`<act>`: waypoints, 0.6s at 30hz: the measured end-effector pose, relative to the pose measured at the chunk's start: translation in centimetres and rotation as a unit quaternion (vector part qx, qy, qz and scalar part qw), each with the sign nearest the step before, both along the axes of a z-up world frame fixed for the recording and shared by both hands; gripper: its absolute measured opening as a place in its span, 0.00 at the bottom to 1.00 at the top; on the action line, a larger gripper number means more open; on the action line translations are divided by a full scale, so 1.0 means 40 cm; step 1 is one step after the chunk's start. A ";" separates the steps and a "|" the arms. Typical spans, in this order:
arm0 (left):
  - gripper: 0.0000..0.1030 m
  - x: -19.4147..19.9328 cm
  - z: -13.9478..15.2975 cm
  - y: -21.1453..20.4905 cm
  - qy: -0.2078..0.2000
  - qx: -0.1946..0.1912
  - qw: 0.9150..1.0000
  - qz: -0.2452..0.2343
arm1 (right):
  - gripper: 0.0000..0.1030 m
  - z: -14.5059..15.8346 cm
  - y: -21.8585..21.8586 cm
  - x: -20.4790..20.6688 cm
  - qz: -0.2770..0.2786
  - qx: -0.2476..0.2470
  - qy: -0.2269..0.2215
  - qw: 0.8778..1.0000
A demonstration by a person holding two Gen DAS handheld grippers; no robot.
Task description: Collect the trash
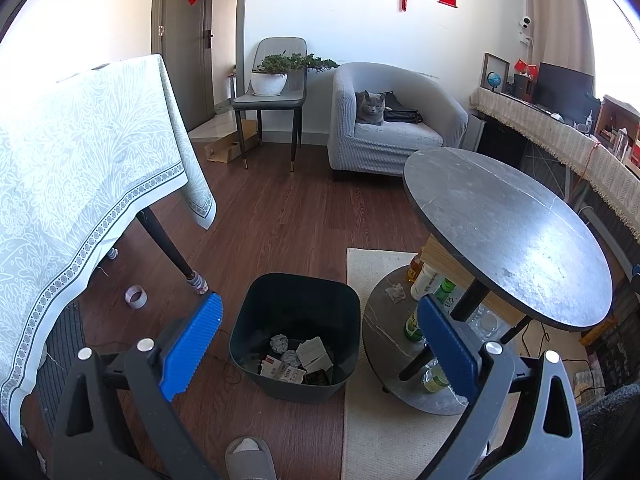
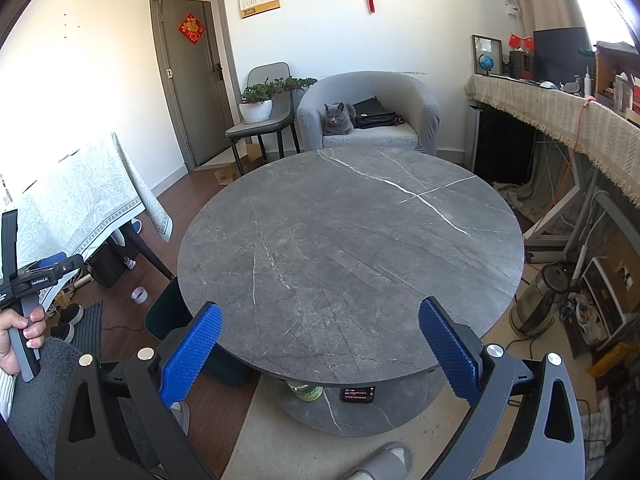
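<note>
Right wrist view: round grey marble table (image 2: 348, 248) on wood floor (image 2: 120, 332); both grippers' jaws wide apart, holding nothing.

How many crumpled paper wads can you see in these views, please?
3: one wad and a second wad lie in the bin; a third wad sits on the table's lower shelf. More may be hidden under other trash.

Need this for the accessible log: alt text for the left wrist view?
Open left gripper hovers above a dark trash bin holding crumpled paper and cartons, on wood floor beside a round grey table. A grey cat sits in an armchair behind.
</note>
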State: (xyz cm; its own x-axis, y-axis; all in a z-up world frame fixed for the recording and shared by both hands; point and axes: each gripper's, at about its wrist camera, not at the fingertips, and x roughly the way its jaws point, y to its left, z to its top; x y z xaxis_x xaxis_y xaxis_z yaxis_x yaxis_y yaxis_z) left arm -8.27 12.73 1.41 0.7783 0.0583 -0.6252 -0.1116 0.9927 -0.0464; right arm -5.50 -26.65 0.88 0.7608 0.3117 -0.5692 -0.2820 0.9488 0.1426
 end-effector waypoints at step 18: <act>0.97 0.002 0.000 0.003 0.001 -0.001 1.000 0.000 | 0.97 0.000 0.000 0.001 0.000 0.000 0.001 1.000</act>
